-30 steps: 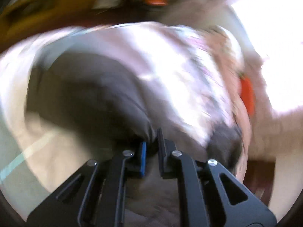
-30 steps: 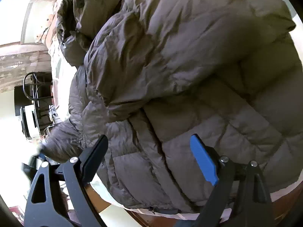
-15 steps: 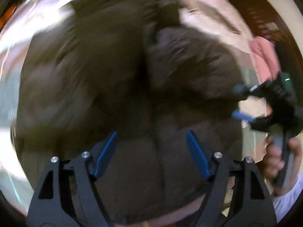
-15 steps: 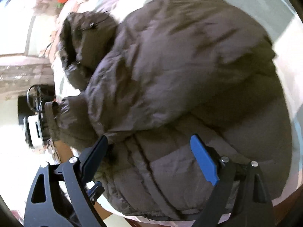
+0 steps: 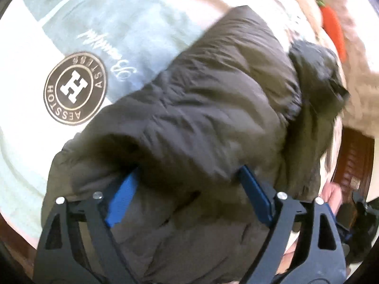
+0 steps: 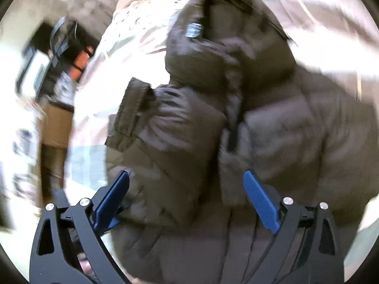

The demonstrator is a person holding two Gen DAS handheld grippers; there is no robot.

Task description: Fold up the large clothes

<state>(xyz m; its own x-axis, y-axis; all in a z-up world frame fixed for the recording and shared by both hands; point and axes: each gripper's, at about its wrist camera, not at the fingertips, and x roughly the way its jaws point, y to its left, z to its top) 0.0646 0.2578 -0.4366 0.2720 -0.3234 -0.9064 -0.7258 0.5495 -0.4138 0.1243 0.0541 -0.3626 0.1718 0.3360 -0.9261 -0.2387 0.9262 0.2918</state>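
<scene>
Since a second earlier the left tongs (image 5: 187, 196) had let go of the jacket (image 5: 213, 108) and were spreading wide over it, nothing pinched. The right tongs (image 6: 187, 198), also widening, hung empty above it. The jacket lay on the bed (image 5: 30, 54), beside the round logo (image 5: 75, 88); an orange toy (image 5: 332, 29) lay beyond its hood (image 5: 317, 71).

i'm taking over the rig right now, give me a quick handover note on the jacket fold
Left gripper: fingers opening, nothing pinched, over the dark puffer jacket.
Right gripper: fingers opening, empty, above the same jacket.
Jacket lies bunched on the bed cover, hood at the far end, one cuffed sleeve folded across the body.
Done: sleeve brought in.
Left: fold the body and tidy it; the views are blurred.
</scene>
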